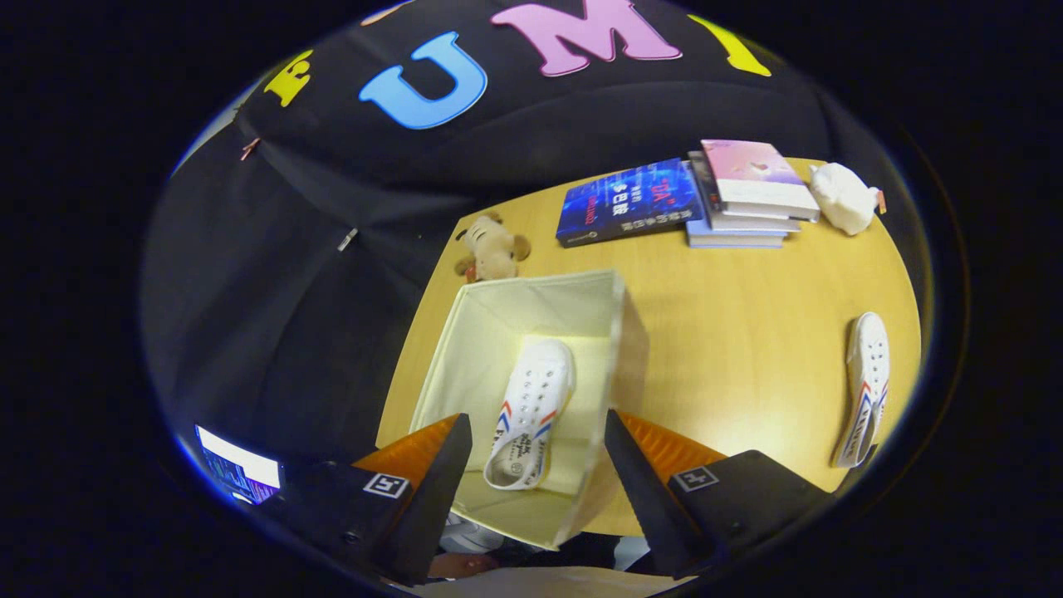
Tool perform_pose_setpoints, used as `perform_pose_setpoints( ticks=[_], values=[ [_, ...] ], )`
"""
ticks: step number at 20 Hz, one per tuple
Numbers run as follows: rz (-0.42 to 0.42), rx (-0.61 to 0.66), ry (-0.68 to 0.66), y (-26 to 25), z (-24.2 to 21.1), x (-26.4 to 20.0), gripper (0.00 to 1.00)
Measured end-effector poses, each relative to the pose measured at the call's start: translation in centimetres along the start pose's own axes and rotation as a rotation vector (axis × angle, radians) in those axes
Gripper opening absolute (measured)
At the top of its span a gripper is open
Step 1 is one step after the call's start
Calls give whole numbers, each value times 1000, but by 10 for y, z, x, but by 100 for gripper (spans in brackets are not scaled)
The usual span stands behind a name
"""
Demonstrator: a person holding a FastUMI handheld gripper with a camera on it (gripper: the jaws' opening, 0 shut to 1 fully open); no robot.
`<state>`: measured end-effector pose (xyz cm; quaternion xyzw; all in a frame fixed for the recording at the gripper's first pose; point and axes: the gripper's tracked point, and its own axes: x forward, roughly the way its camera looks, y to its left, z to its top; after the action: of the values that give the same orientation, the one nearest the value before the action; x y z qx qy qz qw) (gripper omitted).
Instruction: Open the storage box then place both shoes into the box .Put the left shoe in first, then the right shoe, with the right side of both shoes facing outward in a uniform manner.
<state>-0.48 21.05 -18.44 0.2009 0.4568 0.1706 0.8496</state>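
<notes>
Gripper view: my jaws (531,465) hang wide and empty above the open cream fabric storage box (619,332) at the surface's near-left edge. One white canvas shoe (531,407) lies inside; the other white shoe (864,386) waits at the right edge. Halfway, I'd say.

Bright overhead light, sharp centre, strong fisheye bending, dim edges

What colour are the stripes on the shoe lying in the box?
Red and blue, on a white shoe inside the cream box, seen best in the gripper view.
</notes>
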Motion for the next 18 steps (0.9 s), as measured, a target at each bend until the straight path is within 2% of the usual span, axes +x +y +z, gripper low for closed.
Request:
perform_pose_setpoints(
  ticks=[3, 7, 10, 14, 18],
  values=[
    [-69, 29, -85, -55, 23, -39, 98],
    [-281, -36, -120, -165, 19, -77, 98],
    [-408, -81, -85, -238, 0, -91, 99],
    [-508, -128, -14, -315, -28, -99, 99],
    [-569, -161, 47, -381, -46, -97, 99]
  ],
)
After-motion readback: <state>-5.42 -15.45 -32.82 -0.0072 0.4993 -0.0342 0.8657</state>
